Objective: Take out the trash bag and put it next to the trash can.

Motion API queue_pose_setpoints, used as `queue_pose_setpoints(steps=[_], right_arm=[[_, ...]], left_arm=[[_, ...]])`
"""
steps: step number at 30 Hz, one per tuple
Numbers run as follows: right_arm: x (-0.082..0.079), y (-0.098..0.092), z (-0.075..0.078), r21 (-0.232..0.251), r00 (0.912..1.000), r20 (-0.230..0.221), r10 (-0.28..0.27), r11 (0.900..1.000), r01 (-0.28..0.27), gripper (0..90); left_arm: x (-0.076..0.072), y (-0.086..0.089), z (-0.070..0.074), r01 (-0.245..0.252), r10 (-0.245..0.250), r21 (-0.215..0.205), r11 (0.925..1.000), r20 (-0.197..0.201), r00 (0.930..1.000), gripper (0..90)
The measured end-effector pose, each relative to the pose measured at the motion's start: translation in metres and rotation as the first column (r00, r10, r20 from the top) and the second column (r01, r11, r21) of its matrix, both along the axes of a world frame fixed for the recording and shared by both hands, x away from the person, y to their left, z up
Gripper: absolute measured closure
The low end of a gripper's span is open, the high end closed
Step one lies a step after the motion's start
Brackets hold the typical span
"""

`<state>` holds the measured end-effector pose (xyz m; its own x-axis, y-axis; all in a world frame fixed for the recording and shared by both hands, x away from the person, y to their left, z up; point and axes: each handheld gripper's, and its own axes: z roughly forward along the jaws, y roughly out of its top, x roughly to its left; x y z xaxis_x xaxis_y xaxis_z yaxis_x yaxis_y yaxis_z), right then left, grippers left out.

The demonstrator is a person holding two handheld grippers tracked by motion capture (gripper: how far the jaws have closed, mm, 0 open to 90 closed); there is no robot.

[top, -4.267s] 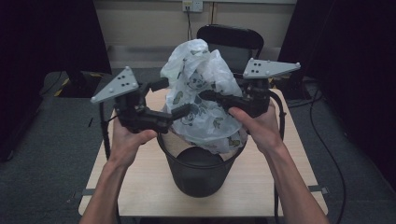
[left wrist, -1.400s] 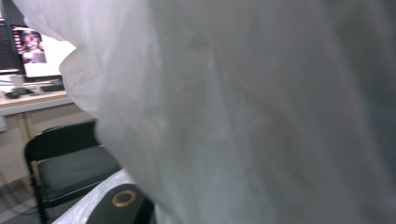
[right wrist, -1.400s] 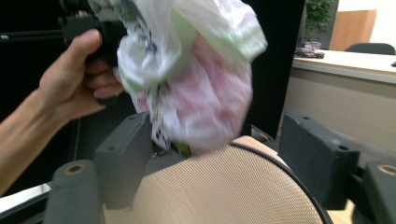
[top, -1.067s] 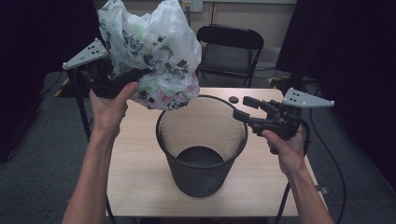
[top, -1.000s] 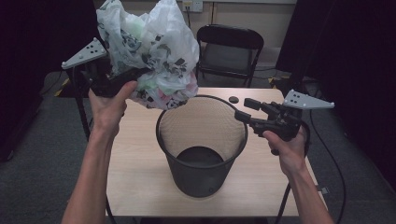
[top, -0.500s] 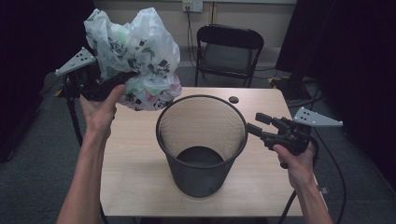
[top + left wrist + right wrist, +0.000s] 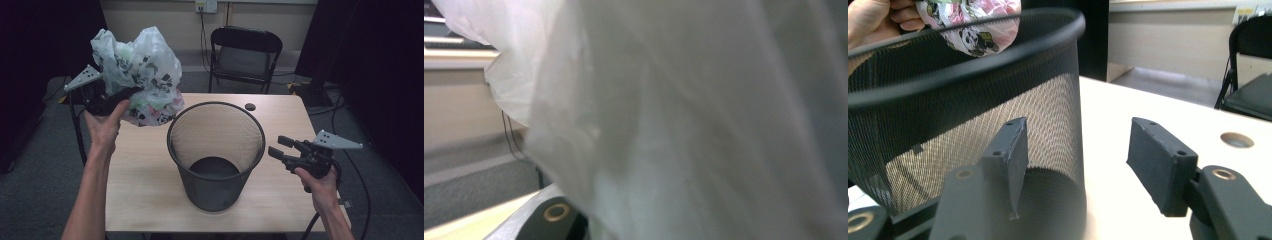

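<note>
A white plastic bag [image 7: 136,70] printed with small pictures, stuffed full, hangs above the table's far left corner, left of the bin. My left gripper [image 7: 120,96] is shut on it, its jaws buried in the plastic. In the left gripper view the bag [image 7: 684,125] presses right up against the camera. A black mesh waste bin [image 7: 215,150] stands upright mid-table, nothing visible inside it. To the right of the bin, my right gripper [image 7: 276,146] is open and holds nothing. Its jaws [image 7: 1075,145] point at the bin's wall [image 7: 938,100], and the bag [image 7: 970,22] shows above the rim.
The wooden table [image 7: 145,190] has a round cable hole [image 7: 250,106] behind the bin. A black folding chair [image 7: 243,52] stands beyond the far edge. Cables run across the floor at the right, and dark curtains hang on both sides.
The left gripper has carried the bag left and down, away from above the bin. The right gripper, earlier on the bag and then near the rim, has drawn back lower right.
</note>
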<state>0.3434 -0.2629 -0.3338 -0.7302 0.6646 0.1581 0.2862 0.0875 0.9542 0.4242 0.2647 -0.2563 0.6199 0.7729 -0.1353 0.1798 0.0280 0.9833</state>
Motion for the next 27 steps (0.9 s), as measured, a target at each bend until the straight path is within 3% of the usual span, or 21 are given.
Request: queue_pose_setpoints(steps=[7,15,17,18,19,24,25,27], right_arm=[[-0.001,0.001,-0.024,-0.009,0.9979,-0.065,0.005,1.0,-0.005,33.5],[-0.001,-0.003,-0.055,-0.031,0.9916,-0.125,-0.034,0.999,0.03,28.9],[0.001,-0.002,-0.06,-0.059,0.9891,-0.143,-0.033,0.998,0.025,28.3],[0.001,-0.002,-0.063,-0.057,0.9882,-0.149,-0.035,0.998,0.027,28.3],[0.002,-0.001,-0.064,-0.054,0.9873,-0.155,-0.033,0.998,0.025,28.3],[0.003,-0.001,-0.068,-0.044,0.9848,-0.173,-0.018,0.999,0.011,28.3],[0.003,-0.001,-0.07,-0.045,0.9844,-0.175,-0.018,0.999,0.01,28.3],[0.003,-0.001,-0.072,-0.048,0.9834,-0.181,-0.017,0.999,0.008,28.3]], left_arm=[[0.003,0.005,-0.027,-0.015,0.015,0.011,0.9998,-0.047,0.9988,87.2],[0.005,0.006,-0.06,-0.017,0.017,0.006,0.9998,-0.102,0.9947,87.2],[0.008,0.004,-0.079,-0.01,0.01,0.003,0.9999,-0.14,0.9901,87.3],[0.008,0.004,-0.079,-0.01,0.01,0.003,0.9999,-0.14,0.9901,87.3],[0.008,0.003,-0.091,-0.018,0.022,0.024,0.9996,-0.163,0.9864,87.3],[0.01,0.005,-0.109,-0.014,0.02,0.036,0.9992,-0.195,0.9806,87.2],[0.012,0.006,-0.12,-0.023,0.038,0.07,0.9973,-0.224,0.9739,87.2],[0.014,0.008,-0.133,-0.035,0.052,0.072,0.9968,-0.251,0.9667,87.2]])
